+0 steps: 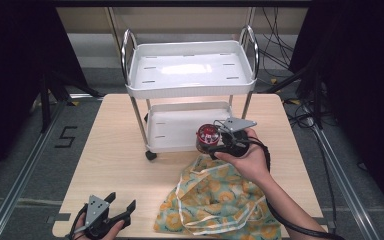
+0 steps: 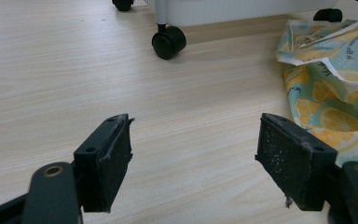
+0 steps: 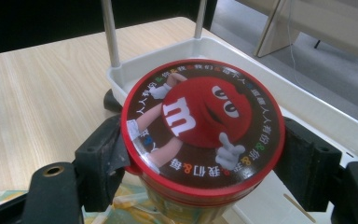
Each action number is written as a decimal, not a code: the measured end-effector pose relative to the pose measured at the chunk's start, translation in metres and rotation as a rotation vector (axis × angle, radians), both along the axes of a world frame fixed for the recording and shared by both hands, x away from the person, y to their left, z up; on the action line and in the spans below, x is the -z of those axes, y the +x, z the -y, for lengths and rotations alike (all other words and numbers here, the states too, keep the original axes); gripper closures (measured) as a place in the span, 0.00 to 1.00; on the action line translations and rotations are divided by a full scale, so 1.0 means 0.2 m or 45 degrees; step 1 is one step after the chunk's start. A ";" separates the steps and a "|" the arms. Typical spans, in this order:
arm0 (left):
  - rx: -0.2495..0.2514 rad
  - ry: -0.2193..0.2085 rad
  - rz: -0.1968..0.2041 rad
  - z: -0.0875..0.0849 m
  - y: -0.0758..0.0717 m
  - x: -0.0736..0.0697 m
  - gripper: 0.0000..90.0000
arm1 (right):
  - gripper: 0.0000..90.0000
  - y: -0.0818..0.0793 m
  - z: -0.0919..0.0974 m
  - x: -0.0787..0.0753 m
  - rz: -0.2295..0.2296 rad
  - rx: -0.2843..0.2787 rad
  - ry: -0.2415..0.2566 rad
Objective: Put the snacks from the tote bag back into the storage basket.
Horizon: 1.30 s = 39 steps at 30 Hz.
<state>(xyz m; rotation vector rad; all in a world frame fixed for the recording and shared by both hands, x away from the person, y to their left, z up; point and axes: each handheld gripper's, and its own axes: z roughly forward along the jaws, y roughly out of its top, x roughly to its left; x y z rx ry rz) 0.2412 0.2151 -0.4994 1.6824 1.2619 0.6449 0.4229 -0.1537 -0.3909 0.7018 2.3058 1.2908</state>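
Holding the red-lidded jar point(image 1: 207, 138) upright, your right tongs point(image 1: 219, 141) sit mid-frame, just right of the cart's lower tray point(image 1: 180, 131) (left tongs point(image 1: 121, 206) gape empty, lower left).

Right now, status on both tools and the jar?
Right tool shut on jar, held by the cart's lower shelf. Left tool open, idle over table. Bag lies below the jar.

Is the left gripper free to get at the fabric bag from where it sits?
Probably yes. The left gripper is open and holds nothing, and the bag lies just beside it on the table, with bare wood between them.
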 end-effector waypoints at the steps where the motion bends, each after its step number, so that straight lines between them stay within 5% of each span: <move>1: 0.001 0.001 0.000 0.00 0.00 0.00 0.29 | 0.29 0.00 0.00 0.00 -0.011 0.004 0.004; 25: -0.003 0.009 -0.001 0.00 0.00 0.00 0.29 | 0.29 0.02 -0.09 0.00 0.013 -0.028 -0.006; 31: -0.003 0.009 -0.001 0.00 0.00 0.00 0.29 | 0.29 0.04 -0.11 0.01 0.002 -0.034 0.001; 32: -0.003 0.008 0.001 0.00 0.00 0.00 0.29 | 0.29 0.02 -0.11 0.01 -0.042 -0.018 0.007; 33: -0.006 0.004 0.003 0.00 0.00 0.00 0.29 | 0.29 0.04 -0.11 0.01 0.017 -0.051 -0.018; 34: -0.005 0.004 0.003 0.00 0.00 0.00 0.29 | 0.29 0.04 -0.11 0.01 -0.015 -0.047 -0.014; 39: -0.002 0.007 0.002 0.00 0.00 0.00 0.29 | 0.29 0.05 -0.13 0.02 0.001 -0.050 -0.011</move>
